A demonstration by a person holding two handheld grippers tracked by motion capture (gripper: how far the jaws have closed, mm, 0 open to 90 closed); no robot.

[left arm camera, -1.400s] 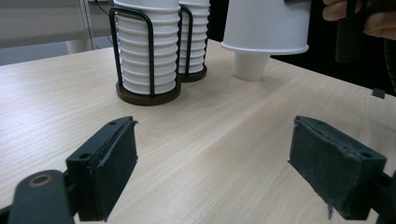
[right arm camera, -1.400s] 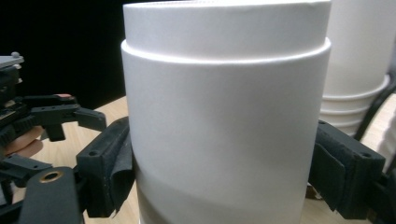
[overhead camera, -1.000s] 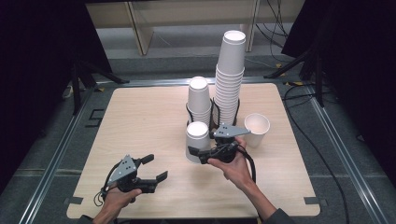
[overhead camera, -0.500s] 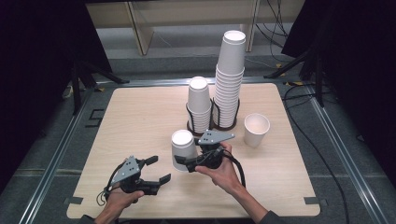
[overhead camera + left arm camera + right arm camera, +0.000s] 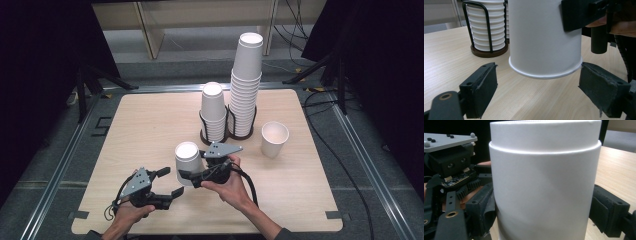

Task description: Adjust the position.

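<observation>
Right tool [image 5: 186, 176] clamped on inverted cup [image 5: 187, 161] — rim clear of table [image 5: 125, 130], left tool [image 5: 170, 182] wide open beneath.

No legible text or markings.

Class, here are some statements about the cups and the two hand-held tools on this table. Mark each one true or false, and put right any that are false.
1. The right tool grips an upside-down paper cup. True.
2. The left tool is clamped on that cup. False: its jaws are spread open, with the cup's rim between them and off the table.
3. The taller stack stands in a wire holder. True.
4. The single cup right of the stacks lies on its side. False: it stands upright, mouth up.
5. The shorter stack is left of the taller one. True.
</observation>
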